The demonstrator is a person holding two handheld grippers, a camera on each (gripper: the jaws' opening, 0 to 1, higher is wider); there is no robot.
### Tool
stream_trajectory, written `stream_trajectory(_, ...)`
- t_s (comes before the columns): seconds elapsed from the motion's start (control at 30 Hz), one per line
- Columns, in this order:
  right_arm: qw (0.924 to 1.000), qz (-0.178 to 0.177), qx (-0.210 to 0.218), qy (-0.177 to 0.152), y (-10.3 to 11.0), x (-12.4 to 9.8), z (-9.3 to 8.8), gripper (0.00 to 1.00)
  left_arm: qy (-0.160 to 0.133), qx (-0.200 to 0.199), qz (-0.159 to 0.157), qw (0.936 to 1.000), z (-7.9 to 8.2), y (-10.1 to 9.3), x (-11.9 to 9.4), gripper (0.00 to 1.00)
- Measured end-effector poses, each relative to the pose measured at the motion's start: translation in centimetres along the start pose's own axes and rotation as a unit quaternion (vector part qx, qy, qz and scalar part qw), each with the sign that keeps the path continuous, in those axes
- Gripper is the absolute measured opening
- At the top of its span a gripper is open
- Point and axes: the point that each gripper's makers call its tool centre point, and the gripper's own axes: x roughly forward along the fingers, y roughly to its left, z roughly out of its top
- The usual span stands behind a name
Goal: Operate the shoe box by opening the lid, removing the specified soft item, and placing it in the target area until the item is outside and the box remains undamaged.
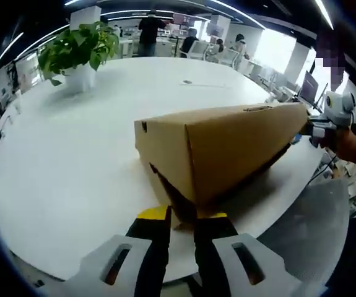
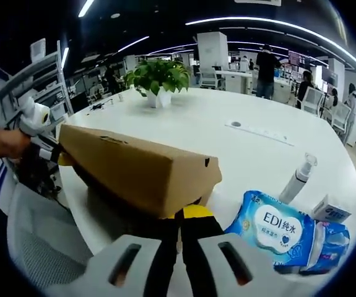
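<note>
A brown cardboard shoe box point(image 1: 227, 142) lies lengthwise on the white round table point(image 1: 72, 161). Its lid is lifted a little, and a dark gap shows under the lid's edge. My left gripper point(image 1: 181, 216) has its yellow-tipped jaws pinched on the lid's near end. At the far end my right gripper point(image 1: 319, 131) holds the lid, with a hand behind it. In the right gripper view the box point(image 2: 134, 167) runs away to the left. There my right gripper point(image 2: 181, 215) is shut on the lid's near corner, and the left gripper point(image 2: 51, 153) grips the far end.
A potted plant point(image 1: 78, 49) point(image 2: 159, 77) stands farther back on the table. Beside the box lie a blue tissue pack point(image 2: 277, 232), a white spray bottle point(image 2: 298, 176) and a small carton point(image 2: 329, 210). Grey chairs point(image 2: 35, 247) sit at the table's edge. People stand in the office behind.
</note>
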Motion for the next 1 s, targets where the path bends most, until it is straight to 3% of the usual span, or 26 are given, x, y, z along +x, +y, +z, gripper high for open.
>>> stream_trajectory(0.57,0.9999,0.007,-0.001,0.008,1.1,-0.2,-1.4,0.00,-0.023,0.011,-0.012,0.9996,0.5,-1.6,-2.1,0.11)
stream_trajectory(1.0,0.9995,0.009,-0.017,0.024,1.3,-0.6,-2.9,0.00,-0.025,0.017,-0.021,0.9993,0.1,-2.3,-2.7,0.11)
